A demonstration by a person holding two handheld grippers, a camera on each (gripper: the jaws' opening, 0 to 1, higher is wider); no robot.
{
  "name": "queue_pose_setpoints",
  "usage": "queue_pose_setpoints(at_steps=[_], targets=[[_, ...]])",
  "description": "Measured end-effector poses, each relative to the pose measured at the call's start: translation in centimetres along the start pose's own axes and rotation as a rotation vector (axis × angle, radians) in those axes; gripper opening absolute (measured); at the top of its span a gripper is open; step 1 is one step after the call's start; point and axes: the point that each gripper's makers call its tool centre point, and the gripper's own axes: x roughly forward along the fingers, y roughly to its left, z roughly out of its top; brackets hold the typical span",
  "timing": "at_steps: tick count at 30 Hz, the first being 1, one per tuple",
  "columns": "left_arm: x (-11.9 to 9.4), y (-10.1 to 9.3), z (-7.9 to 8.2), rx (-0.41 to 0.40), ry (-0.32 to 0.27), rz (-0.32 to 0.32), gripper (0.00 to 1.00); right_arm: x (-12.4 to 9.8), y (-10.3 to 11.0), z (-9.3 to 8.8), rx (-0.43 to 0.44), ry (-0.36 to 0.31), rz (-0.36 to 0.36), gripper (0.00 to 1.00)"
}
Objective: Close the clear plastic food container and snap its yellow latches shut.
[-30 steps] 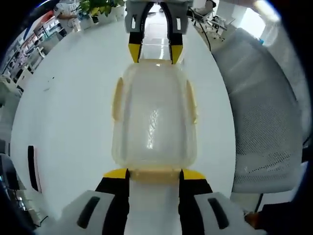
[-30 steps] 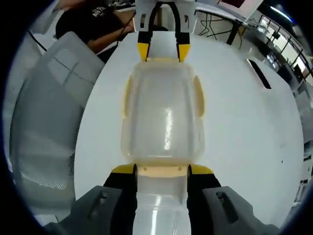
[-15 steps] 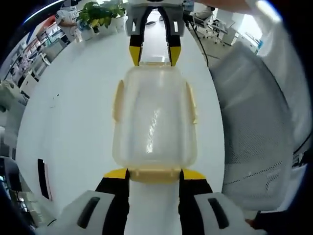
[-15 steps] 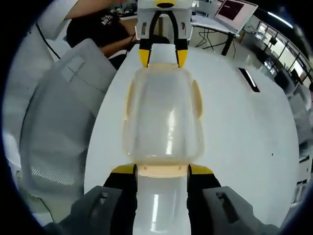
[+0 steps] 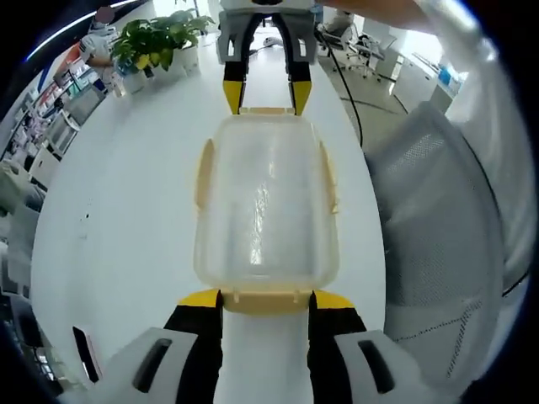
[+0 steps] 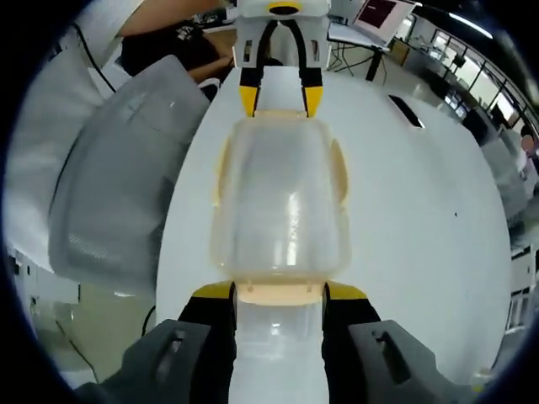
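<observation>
Lifted higher off white table (image 5: 126, 210) vs 1 s ago, container (image 5: 265, 202) same in frame. Held btwn left gripper (image 5: 265, 300) and right gripper (image 6: 279, 291), each clamped on an end latch. Squeeze evenly, keep level till both click.

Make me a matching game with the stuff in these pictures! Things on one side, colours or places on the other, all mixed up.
Things:
1. container
2. latches
3. potted plant
4. chair

Colours or places:
A. green, at the table's far edge
B. clear, between the two grippers
C. pale mesh, beside the table
D. yellow, on the container's sides

Pairs: 1-B, 2-D, 3-A, 4-C
</observation>
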Motion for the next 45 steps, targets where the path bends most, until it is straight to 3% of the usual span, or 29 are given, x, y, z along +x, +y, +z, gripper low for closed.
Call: queue_pose_setpoints(at_steps=[7, 17, 28, 45], targets=[[2.6, 0.3, 3.1, 0.014, -0.007, -0.034, 0.33, -0.9, 0.4, -3.9, 0.029, 0.012, 0.003, 0.36], [5.4, 0.1, 5.0, 0.014, 0.005, -0.063, 0.33, -0.5, 0.6, -7.2, 0.05, 0.02, 0.018, 0.36], [5.9, 0.0, 5.0, 0.021, 0.043, -0.063, 0.33, 0.1, 0.6, -7.8, 0.056, 0.019, 0.03, 0.36], [6.4, -0.4, 4.6, 0.041, 0.098, -0.055, 0.34, 1.0, 0.6, -8.2, 0.035, 0.075, 0.033, 0.36]])
